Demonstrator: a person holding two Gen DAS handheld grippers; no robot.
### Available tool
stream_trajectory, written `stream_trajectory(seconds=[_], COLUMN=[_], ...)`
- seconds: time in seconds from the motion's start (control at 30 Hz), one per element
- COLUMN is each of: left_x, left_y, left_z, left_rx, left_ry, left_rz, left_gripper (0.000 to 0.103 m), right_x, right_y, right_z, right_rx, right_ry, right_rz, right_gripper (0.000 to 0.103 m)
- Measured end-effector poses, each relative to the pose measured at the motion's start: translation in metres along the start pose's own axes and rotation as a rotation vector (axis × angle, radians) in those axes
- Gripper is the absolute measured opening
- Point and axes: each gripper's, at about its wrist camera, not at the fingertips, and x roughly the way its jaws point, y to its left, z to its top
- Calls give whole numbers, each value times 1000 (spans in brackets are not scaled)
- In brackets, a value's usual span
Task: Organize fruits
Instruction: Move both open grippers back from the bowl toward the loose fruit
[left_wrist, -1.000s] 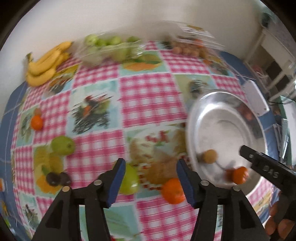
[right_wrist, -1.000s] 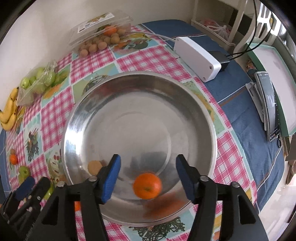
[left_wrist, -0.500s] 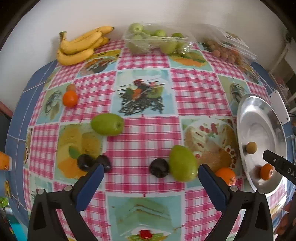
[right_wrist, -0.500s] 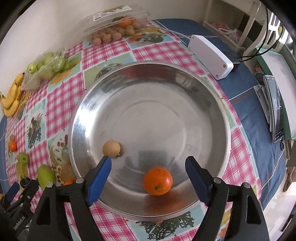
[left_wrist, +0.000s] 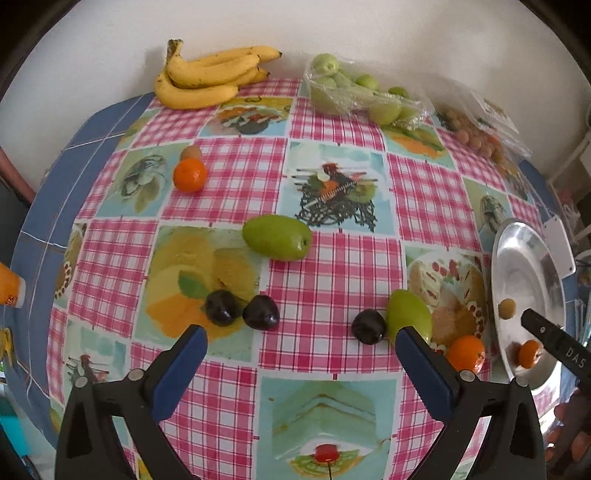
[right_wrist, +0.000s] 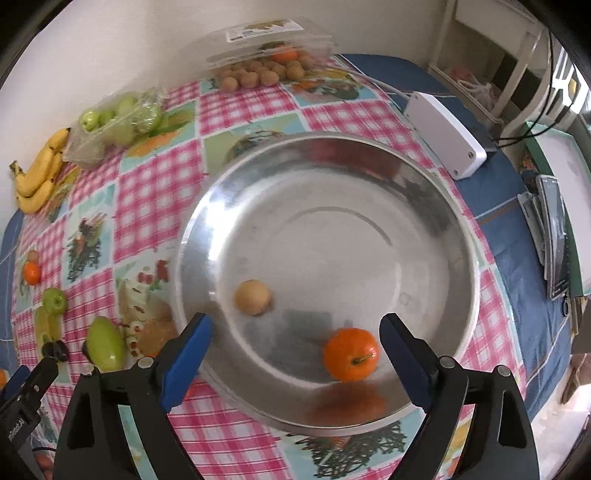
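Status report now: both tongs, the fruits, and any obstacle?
Left tongs open, empty, above dark plums. Right tongs just opening, empty, over metal bowl; orange and small brown fruit inside. Nothing in the way.

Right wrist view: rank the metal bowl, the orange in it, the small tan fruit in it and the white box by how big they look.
1. Metal bowl, far the largest.
2. White box.
3. Orange.
4. Small tan fruit.
The orange lies nearer the camera than the tan fruit, which may widen that gap; the box lies farther back, so it is likely bigger than it looks.
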Motion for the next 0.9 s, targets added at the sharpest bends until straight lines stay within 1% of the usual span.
stream_trajectory(seconds=[0.17,0.33,0.4,0.53,0.7,0.9], left_x=[-8,-9,-10,-12,-12,-10], left_y=[4,9,13,20,26,30], left_z=[4,7,8,10,12,13], left_rx=[-9,-23,-33,-56,-82,-92], left_ry=[-16,-17,-22,-31,-33,-31], left_rz=[-32,-39,-39,-37,-38,-38], left_gripper=[103,103,103,103,103,103], right_x=[-8,-19,-25,-26,-24,-30], right_y=[18,34,43,63,81,97], right_z=[-1,-1,-2,-5,-12,-19], right_rx=[-23,-44,-73,-132,-168,-203], right_ry=[-17,-54,-78,-92,-81,-105], right_rz=[62,147,173,182,189,191], right_gripper=[92,92,92,92,92,92])
